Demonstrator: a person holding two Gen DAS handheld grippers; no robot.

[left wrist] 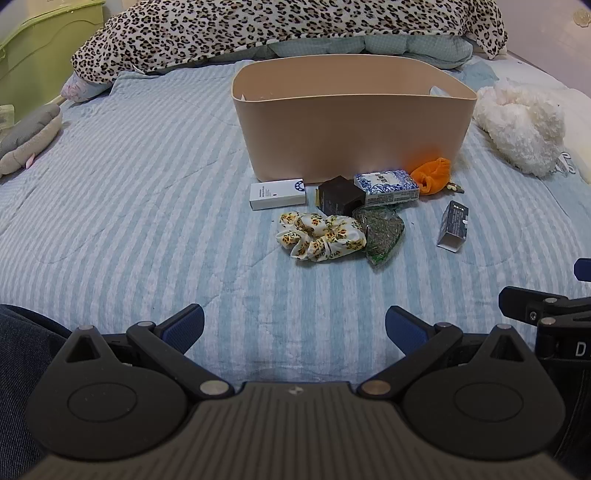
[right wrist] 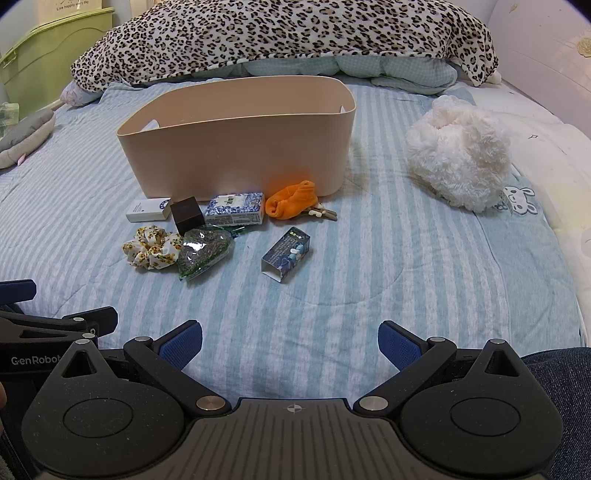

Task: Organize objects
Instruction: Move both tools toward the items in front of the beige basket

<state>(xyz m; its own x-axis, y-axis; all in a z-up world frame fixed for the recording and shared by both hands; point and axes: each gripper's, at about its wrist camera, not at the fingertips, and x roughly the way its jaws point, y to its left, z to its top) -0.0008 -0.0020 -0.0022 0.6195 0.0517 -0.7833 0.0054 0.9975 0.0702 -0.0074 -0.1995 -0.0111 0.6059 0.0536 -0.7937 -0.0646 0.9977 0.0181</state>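
Observation:
A beige bin [left wrist: 351,125] [right wrist: 236,147] stands on the striped bed. In front of it lie a white box [left wrist: 277,194] [right wrist: 147,210], a dark cube box [left wrist: 340,199] [right wrist: 188,215], a blue-and-white patterned box [left wrist: 388,186] [right wrist: 236,208], an orange sock [left wrist: 432,175] [right wrist: 291,201], a floral scrunchie [left wrist: 319,236] [right wrist: 151,247], a bag of dried green leaves [left wrist: 382,234] [right wrist: 205,251] and a dark blue box [left wrist: 453,226] [right wrist: 286,254]. My left gripper [left wrist: 294,325] and right gripper [right wrist: 290,341] are open, empty and well short of the objects.
A leopard-print blanket [left wrist: 258,29] [right wrist: 277,37] lies behind the bin. A white fluffy plush [left wrist: 517,125] [right wrist: 458,155] sits to the right, a grey plush [left wrist: 29,136] at the left edge. A green cabinet [left wrist: 40,48] stands beside the bed.

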